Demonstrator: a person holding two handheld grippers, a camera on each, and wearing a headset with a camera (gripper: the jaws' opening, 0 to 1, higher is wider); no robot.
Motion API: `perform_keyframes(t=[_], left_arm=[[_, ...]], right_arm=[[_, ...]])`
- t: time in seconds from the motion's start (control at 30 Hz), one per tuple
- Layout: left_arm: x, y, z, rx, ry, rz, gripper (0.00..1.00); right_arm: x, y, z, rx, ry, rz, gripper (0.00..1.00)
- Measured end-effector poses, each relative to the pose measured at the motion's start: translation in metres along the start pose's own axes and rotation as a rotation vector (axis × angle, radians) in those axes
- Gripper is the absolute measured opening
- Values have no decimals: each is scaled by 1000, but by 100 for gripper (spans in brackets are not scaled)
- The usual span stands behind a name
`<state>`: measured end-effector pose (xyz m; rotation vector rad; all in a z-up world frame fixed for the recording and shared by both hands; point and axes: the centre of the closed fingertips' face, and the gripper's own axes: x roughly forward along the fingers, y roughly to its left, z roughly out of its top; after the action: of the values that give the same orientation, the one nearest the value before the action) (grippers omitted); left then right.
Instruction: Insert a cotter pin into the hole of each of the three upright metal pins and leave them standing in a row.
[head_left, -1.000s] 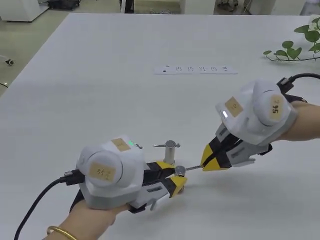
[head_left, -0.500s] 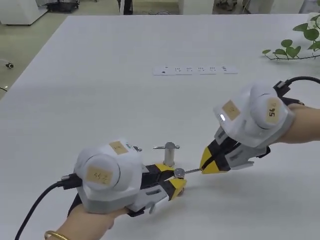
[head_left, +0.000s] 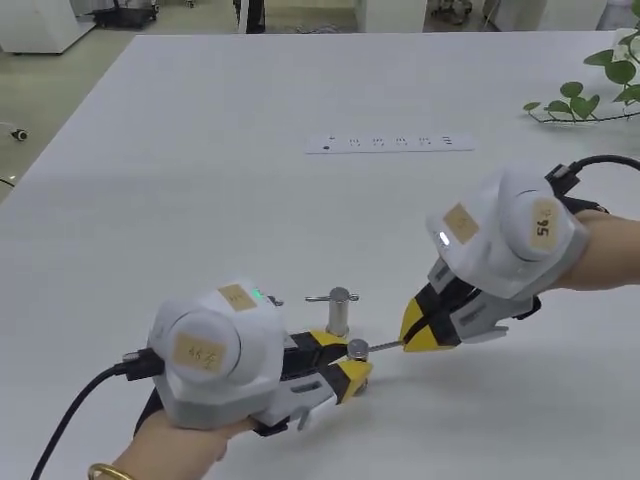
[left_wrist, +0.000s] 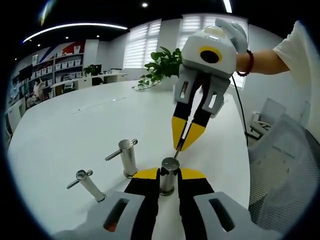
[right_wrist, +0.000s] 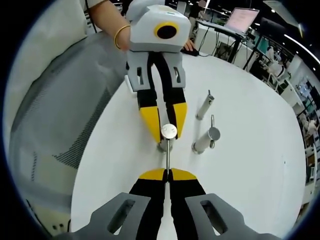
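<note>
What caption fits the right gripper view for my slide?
Right tool lines up cotter pin with metal pin clamped by left tool.

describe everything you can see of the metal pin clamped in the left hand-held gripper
The metal pin is a short, shiny, steel-looking cylinder with a wider flat round head. It stands upright on the white table, clamped between the left hand-held gripper's yellow-tipped jaws. The cotter pin held by the right hand-held gripper reaches it just under the head.
</note>
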<state>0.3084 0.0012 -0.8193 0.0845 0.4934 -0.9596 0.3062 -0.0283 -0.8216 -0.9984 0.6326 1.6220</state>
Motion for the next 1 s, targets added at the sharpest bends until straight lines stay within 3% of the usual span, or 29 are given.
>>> perform_keyframes(t=[0.33,1.0], left_arm=[[1,0,0,2,1,-1,12],[1,-1,-1,-4,3,-11,12]], right_arm=[[3,-1,5,-4,6,3,3],[14,-2,24,55,-6,2,4]])
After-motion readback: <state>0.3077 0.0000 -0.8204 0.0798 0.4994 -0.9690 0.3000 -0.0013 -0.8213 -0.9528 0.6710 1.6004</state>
